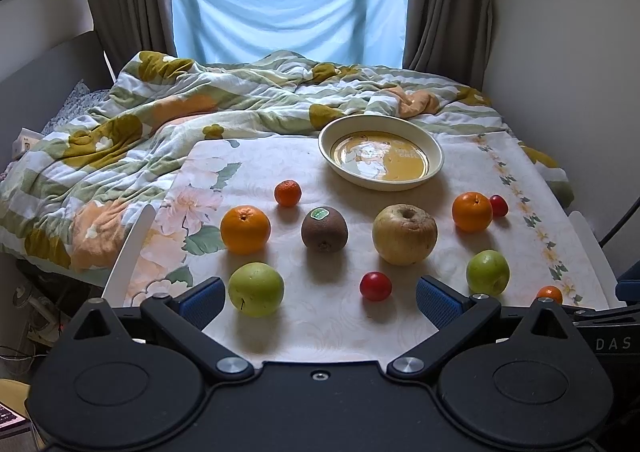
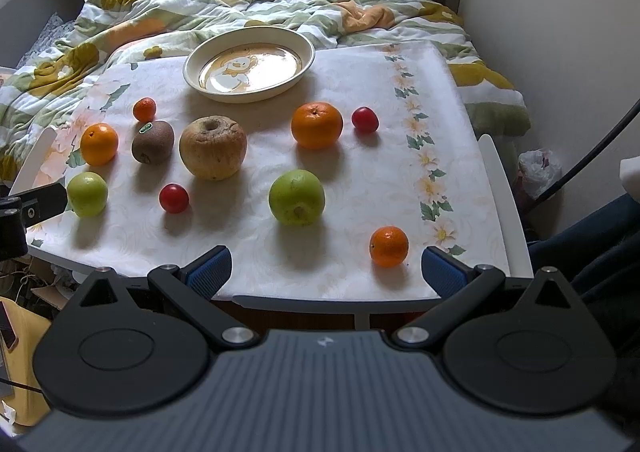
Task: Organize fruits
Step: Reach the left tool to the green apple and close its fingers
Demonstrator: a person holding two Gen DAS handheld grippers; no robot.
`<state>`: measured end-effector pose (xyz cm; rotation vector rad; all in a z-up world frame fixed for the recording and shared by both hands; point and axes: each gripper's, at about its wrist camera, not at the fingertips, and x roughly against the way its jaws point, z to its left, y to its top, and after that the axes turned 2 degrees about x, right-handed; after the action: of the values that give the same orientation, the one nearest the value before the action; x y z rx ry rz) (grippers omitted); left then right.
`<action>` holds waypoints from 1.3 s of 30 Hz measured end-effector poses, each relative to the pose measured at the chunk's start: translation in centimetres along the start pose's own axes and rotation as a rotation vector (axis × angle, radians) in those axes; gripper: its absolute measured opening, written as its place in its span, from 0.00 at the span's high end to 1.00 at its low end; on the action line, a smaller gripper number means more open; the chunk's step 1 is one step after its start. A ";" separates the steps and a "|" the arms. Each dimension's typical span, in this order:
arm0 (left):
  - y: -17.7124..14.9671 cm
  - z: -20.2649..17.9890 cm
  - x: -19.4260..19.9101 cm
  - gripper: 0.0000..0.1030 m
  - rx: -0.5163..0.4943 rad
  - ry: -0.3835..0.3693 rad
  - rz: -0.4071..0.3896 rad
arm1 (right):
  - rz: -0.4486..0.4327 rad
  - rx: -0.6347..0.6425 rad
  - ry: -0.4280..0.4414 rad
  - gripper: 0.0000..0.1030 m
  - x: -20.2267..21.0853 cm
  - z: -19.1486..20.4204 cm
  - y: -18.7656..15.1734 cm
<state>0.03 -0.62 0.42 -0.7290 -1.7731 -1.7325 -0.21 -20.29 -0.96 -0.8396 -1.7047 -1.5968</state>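
From the left wrist view, the left hand-held gripper (image 1: 320,298) is held wide with nothing in it, low over the desk (image 1: 344,328), so the green apple (image 1: 256,289) by its left finger could be scooped first and dropped in the empty plate (image 1: 381,157) at the far side. In the right wrist view, the right hand-held gripper (image 2: 326,272) is also spread wide and empty, with the small orange (image 2: 389,246) nearest; the fruits are roundish, no real long axis, stem dimples mostly facing up.
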 end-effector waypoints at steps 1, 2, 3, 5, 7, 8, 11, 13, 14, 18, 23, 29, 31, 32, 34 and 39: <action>0.0 0.0 0.0 0.00 0.000 0.001 -0.001 | 0.000 -0.001 0.000 0.00 0.0 0.0 0.0; 0.0 0.0 0.0 0.00 0.000 0.003 -0.002 | 0.000 0.000 0.000 0.00 0.0 0.0 0.0; 0.0 0.1 0.1 0.00 -0.002 0.005 -0.003 | -0.001 0.000 0.001 0.00 0.0 0.0 0.0; 0.1 0.2 0.2 0.00 -0.006 0.023 -0.003 | -0.015 -0.006 0.007 0.00 0.2 -0.1 0.0; 0.2 0.3 0.4 0.00 -0.009 0.036 -0.009 | -0.030 -0.012 0.022 0.00 0.4 -0.3 0.2; 0.2 0.4 0.5 0.00 -0.008 0.041 -0.014 | -0.037 -0.013 0.026 0.00 0.6 -0.4 0.3; 0.3 0.6 0.3 0.00 -0.006 0.057 -0.032 | -0.067 -0.012 0.036 0.00 0.9 -0.8 0.9; 0.2 0.8 -0.1 0.00 -0.003 0.075 -0.040 | -0.082 -0.010 0.050 0.00 0.7 -1.0 1.4; 0.2 0.9 -0.3 0.00 -0.001 0.085 -0.043 | -0.091 -0.007 0.056 0.00 0.6 -1.0 1.6; -0.3 1.7 -1.8 0.00 0.024 0.108 -0.044 | -0.115 0.033 0.055 0.00 -0.8 -0.6 2.4; -1.4 2.7 -4.9 0.01 0.043 0.134 -0.034 | -0.107 0.053 0.066 0.00 -4.1 -0.3 2.3; -2.6 3.7 -8.7 0.03 0.054 0.161 -0.034 | -0.093 0.048 0.065 0.00 -7.9 0.1 1.2; -3.0 3.8 -9.7 0.05 0.052 0.165 -0.036 | -0.097 0.046 0.069 0.00 -8.9 0.3 0.8; -3.1 3.9 -10.3 0.07 0.049 0.169 -0.034 | -0.100 0.047 0.069 0.00 -9.4 0.4 0.6; -3.3 4.0 -11.2 0.09 0.045 0.176 -0.028 | -0.108 0.053 0.069 0.00 -10.3 0.8 0.2; -3.8 4.3 -12.5 0.13 0.051 0.173 -0.006 | -0.121 0.072 0.058 0.00 -11.6 1.6 -0.4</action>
<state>6.04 3.60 -11.28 -0.5367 -1.6961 -1.6937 6.18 -18.96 -10.69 -0.6598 -1.7902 -1.6126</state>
